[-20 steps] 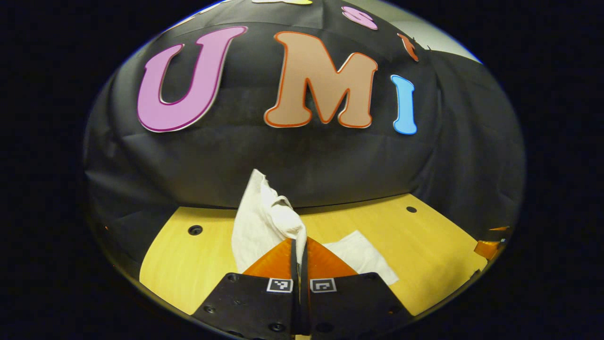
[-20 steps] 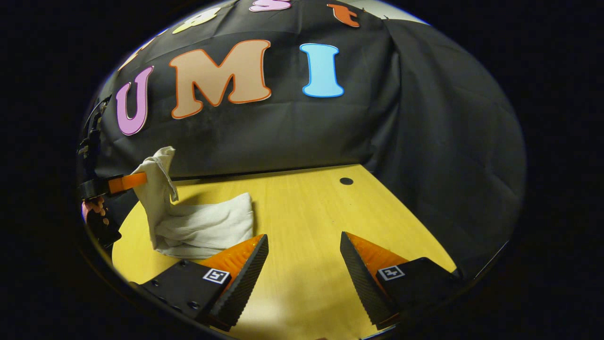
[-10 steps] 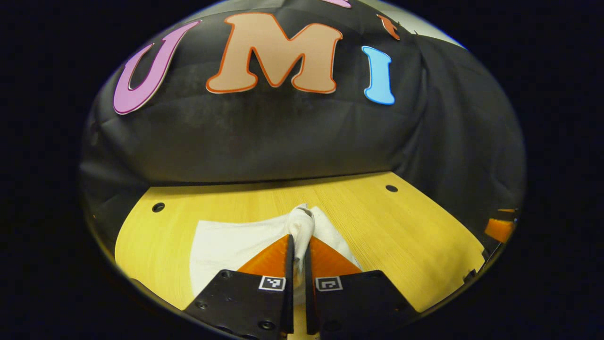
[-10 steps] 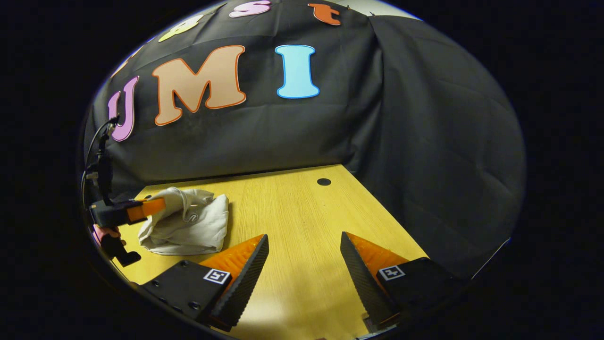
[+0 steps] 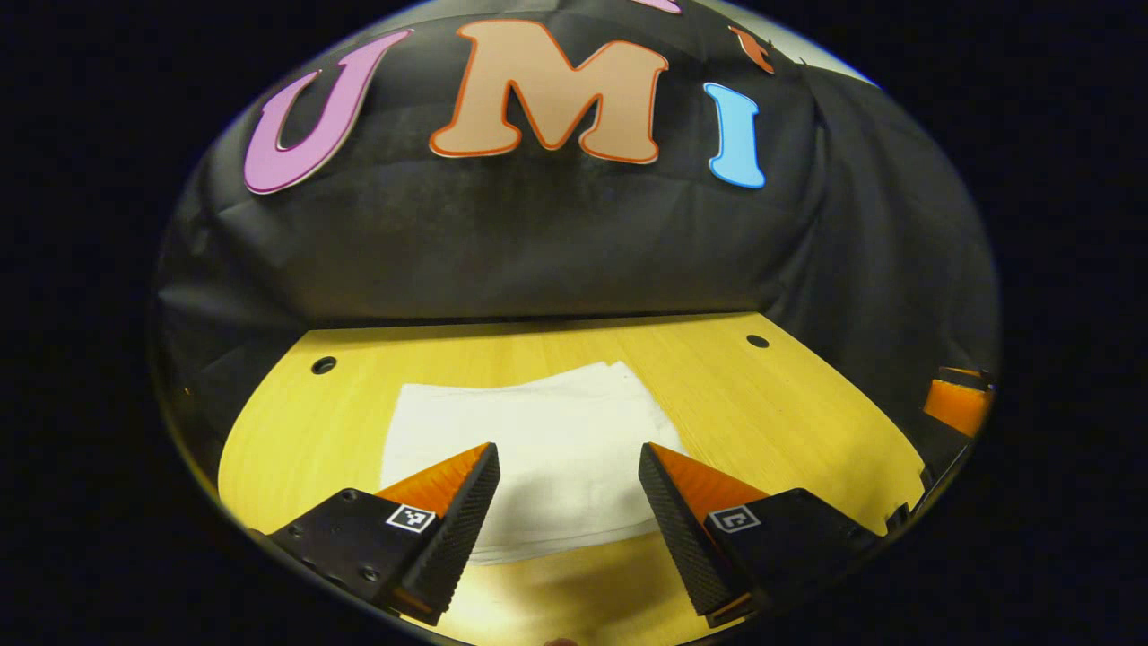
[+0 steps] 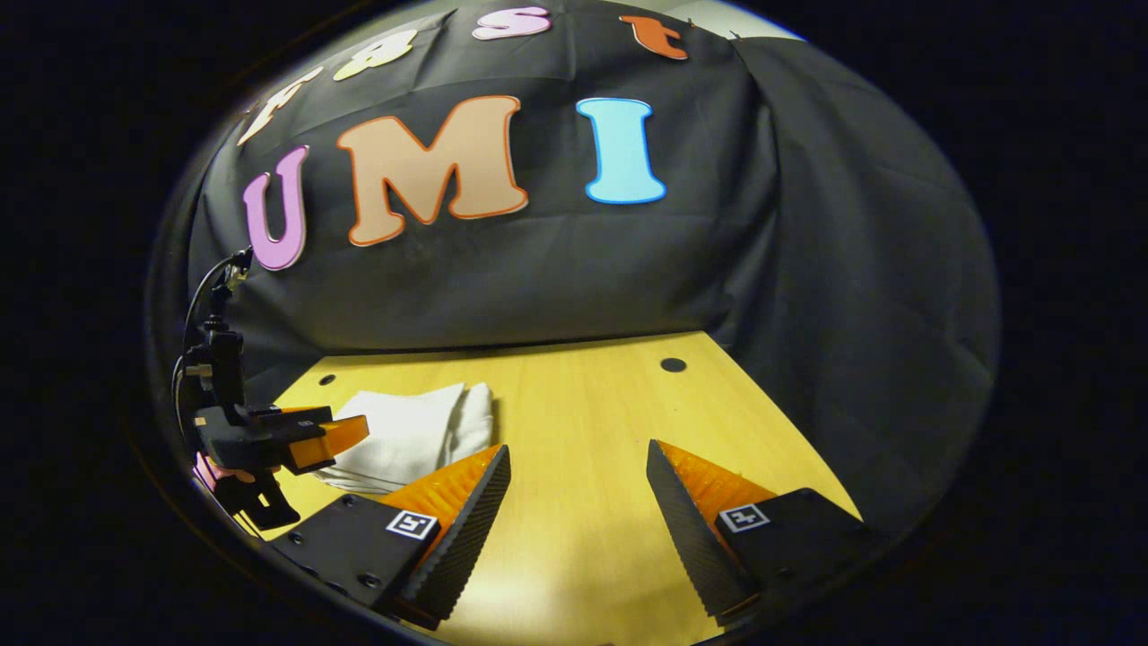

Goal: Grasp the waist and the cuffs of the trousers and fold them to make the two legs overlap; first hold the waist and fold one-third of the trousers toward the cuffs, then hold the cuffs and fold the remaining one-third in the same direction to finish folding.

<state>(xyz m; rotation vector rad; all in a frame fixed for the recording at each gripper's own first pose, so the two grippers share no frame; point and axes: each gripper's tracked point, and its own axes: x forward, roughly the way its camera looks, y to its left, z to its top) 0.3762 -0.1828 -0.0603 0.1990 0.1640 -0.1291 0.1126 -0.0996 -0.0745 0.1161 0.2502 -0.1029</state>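
Observation:
The white trousers (image 5: pixel 529 440) lie folded into a flat, layered rectangle on the yellow wooden table (image 5: pixel 789 422). My left gripper (image 5: pixel 565 489) stands open just above the near edge of the stack, holding nothing. In the right gripper view the folded trousers (image 6: pixel 408 435) sit at the table's left side, with the left gripper (image 6: pixel 345 435) hovering at their near-left edge. My right gripper (image 6: pixel 578 489) is open over bare table to the right of the trousers, apart from them.
Black cloth walls close the table at the back and right. Small round holes (image 5: pixel 323 365) (image 5: pixel 758 341) mark the tabletop near its far corners. The right gripper (image 5: pixel 955 404) shows at the far right of the left gripper view.
The left gripper, shut on a raised bunch of trouser cloth a second ago, lowered it onto the stack, opened and drew back. The trousers now lie flat. The right gripper stayed open.

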